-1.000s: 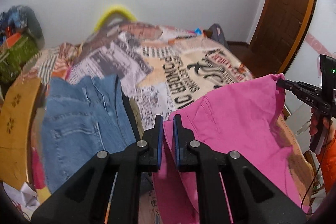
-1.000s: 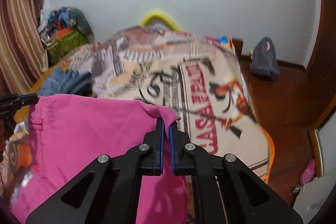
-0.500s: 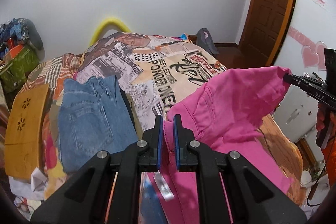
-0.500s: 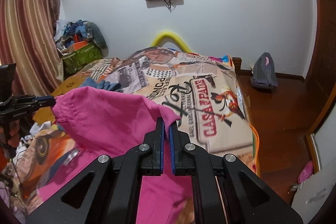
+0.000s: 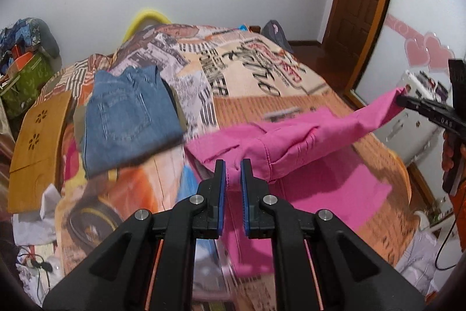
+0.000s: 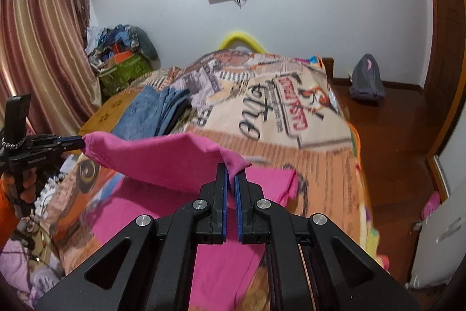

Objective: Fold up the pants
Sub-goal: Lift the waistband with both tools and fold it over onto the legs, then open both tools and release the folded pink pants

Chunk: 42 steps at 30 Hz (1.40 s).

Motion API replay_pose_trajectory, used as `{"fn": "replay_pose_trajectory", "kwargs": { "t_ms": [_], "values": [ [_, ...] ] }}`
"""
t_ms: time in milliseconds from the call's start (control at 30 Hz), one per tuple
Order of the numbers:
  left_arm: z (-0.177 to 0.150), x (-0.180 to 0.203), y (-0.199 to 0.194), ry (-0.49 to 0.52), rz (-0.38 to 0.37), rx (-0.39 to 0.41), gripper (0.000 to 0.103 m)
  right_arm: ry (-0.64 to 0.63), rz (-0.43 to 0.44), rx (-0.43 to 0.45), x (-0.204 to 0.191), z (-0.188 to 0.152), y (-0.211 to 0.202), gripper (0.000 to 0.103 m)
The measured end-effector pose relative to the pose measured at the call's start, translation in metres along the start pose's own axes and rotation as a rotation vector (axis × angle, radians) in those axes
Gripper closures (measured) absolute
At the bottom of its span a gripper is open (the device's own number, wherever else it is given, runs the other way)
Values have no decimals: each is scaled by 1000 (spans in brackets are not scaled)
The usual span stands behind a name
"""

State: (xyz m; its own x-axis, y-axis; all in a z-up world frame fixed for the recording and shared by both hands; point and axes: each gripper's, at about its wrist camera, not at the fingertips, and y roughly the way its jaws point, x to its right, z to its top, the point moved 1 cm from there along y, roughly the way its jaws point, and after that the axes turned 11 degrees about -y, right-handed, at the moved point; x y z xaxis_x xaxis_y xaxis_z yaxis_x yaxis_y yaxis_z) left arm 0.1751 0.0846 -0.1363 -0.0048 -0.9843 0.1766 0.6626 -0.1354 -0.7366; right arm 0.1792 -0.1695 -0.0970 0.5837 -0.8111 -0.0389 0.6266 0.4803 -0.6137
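Observation:
Pink pants [image 5: 294,142] hang stretched between my two grippers above the bed, their lower part lying on the bedspread [image 6: 221,261]. My left gripper [image 5: 233,174] is shut on one waist corner of the pants. My right gripper [image 6: 230,177] is shut on the other corner, which sticks up past the fingertips. In the left wrist view the right gripper [image 5: 407,102] shows at the far right holding the pink cloth. In the right wrist view the left gripper [image 6: 72,140] shows at the left, pinching the cloth.
Folded blue jeans [image 5: 128,118] lie on the bed's left side, on the printed bedspread [image 5: 250,69]. A wooden board [image 5: 35,145] sits at the left edge. Clutter and a green bag [image 6: 122,72] stand by the curtain. A grey bag [image 6: 365,80] is on the floor.
Both grippers have risen and drawn back with the pants; the pants now stretch lower over the bed, with their lower part spread on the bedspread.

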Motion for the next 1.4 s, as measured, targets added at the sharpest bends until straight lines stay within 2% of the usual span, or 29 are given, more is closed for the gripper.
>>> {"fn": "replay_pose_trajectory", "kwargs": {
  "t_ms": [300, 400, 567, 767, 900, 1000, 1100, 1167, 1267, 1400],
  "values": [
    [-60, 12, 4, 6, -4, -88, 94, 30, 3, -68, -13, -52, -5, 99],
    [-76, 10, 8, 4, 16, -105, 94, 43, 0, -100, -14, -70, -4, 99],
    [-89, -1, 15, -59, 5, -135, 94, 70, -4, -163, -17, -99, 1, 98],
    [-93, -1, 8, -54, 15, -138, 92, 79, -35, -238, -18, -126, 5, 98],
    [-82, -2, -7, -52, 37, -92, 92, 57, -88, -253, -14, -125, -3, 98],
    [-71, -3, -20, -63, 42, -49, 92, 53, -129, -222, -7, -114, -14, 98],
    [-59, 5, -24, -59, 15, -28, 92, 61, -138, -176, -6, -99, -22, 97],
    [-54, 14, -18, -49, 1, -34, 92, 53, -124, -153, -11, -90, -22, 95],
    [-52, 26, -2, -43, -26, -64, 92, 45, -79, -136, -25, -83, -10, 84],
    [-63, 40, 26, -22, -11, -115, 92, 24, -14, -162, -47, -84, 18, 83]
  ]
}}
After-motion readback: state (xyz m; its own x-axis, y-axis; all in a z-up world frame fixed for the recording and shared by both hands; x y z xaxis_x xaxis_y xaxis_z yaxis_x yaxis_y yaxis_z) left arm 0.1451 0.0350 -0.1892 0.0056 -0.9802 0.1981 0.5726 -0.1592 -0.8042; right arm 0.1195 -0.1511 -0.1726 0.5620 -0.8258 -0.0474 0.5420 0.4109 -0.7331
